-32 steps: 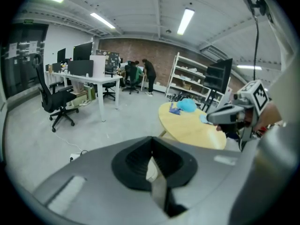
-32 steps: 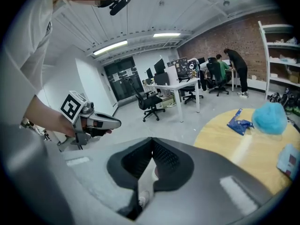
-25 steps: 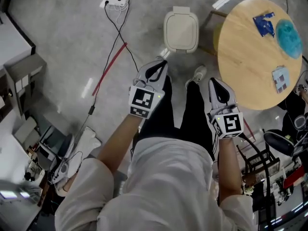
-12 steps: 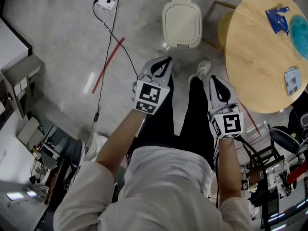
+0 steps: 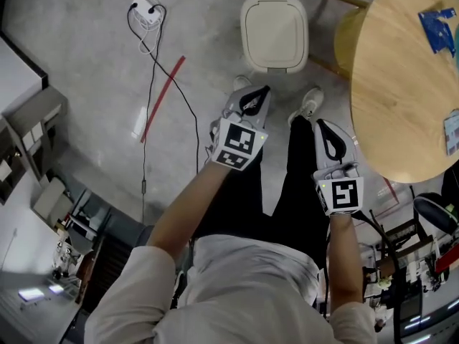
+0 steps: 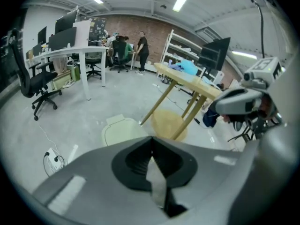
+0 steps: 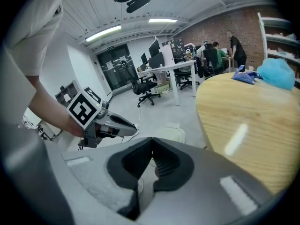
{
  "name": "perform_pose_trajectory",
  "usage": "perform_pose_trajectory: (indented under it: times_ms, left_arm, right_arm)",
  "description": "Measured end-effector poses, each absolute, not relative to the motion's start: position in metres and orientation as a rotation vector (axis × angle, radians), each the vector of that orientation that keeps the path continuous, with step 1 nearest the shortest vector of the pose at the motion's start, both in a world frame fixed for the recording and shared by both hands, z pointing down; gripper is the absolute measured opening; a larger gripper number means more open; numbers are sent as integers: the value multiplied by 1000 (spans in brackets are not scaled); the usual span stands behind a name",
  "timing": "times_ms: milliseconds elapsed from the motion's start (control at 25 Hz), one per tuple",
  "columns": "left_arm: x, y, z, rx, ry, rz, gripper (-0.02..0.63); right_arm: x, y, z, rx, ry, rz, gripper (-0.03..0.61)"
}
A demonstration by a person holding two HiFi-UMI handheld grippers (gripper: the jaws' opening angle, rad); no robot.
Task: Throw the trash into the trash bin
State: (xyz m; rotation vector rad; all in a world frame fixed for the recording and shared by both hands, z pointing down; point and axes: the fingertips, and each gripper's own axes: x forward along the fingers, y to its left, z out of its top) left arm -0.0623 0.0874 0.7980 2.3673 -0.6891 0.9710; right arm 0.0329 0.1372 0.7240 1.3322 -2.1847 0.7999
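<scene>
Currently the left tongs and right tongs are closed, empty. Blue trash lies far right on the worktop; likely light, crumpled: pinch a raised edge.

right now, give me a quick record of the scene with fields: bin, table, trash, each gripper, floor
bin: cream trash bin on the floor ahead of the person's feet, lid shut
table: round wooden table to the bin's right
trash: blue packet lying on the table, not held
left gripper: jaws together, nothing between them, pointing toward the bin
right gripper: jaws together, nothing between them
floor: power strip with a black cable; red strip
</scene>
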Motion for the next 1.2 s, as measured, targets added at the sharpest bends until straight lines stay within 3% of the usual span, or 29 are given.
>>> perform_pose_trajectory:
  times_ms: [1200]
  left_arm:
    - [-33,119,1005,2159,-638,1237,3]
  right_arm:
    - [46,137,845,1355,-2157,857,0]
